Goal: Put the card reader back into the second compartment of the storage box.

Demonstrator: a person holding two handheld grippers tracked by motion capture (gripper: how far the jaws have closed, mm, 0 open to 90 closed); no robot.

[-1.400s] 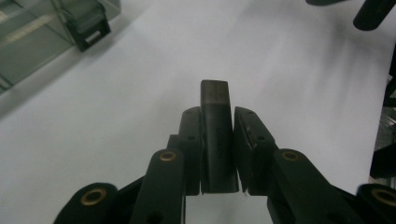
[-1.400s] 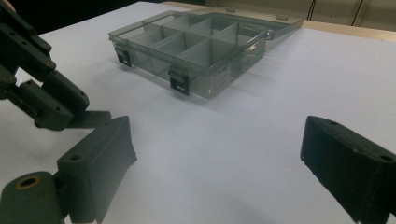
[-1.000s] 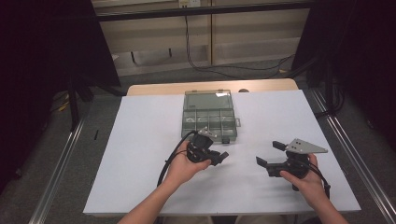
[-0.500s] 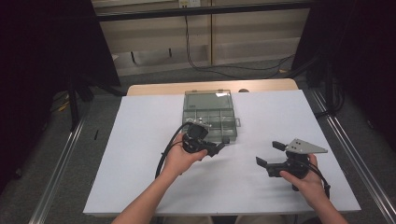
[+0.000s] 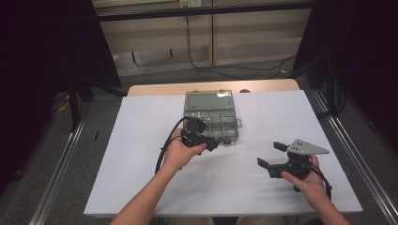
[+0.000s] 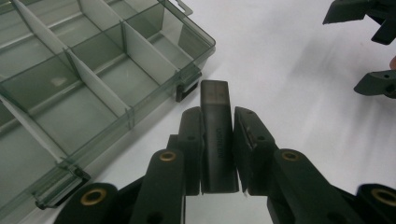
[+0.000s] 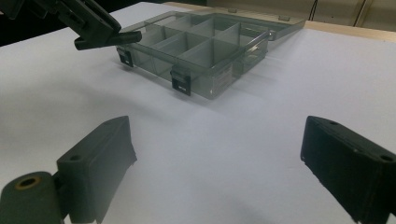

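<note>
Left gripper (image 6: 217, 154): matte black jaws clamped narrow on flat dark-grey rectangular bar (image 6: 215, 135), smooth, embossed lettering along face, held above white table (image 5: 141, 140) just beside front edge of organizer box (image 6: 93, 79). Box: translucent smoky plastic, lid open, straight dividers, black latches. Right gripper (image 7: 219, 163): blocky jaws wide apart, nothing between, well apart from box.

Raised lettering on the dark block (image 6: 215, 140), too blurred to read
</note>
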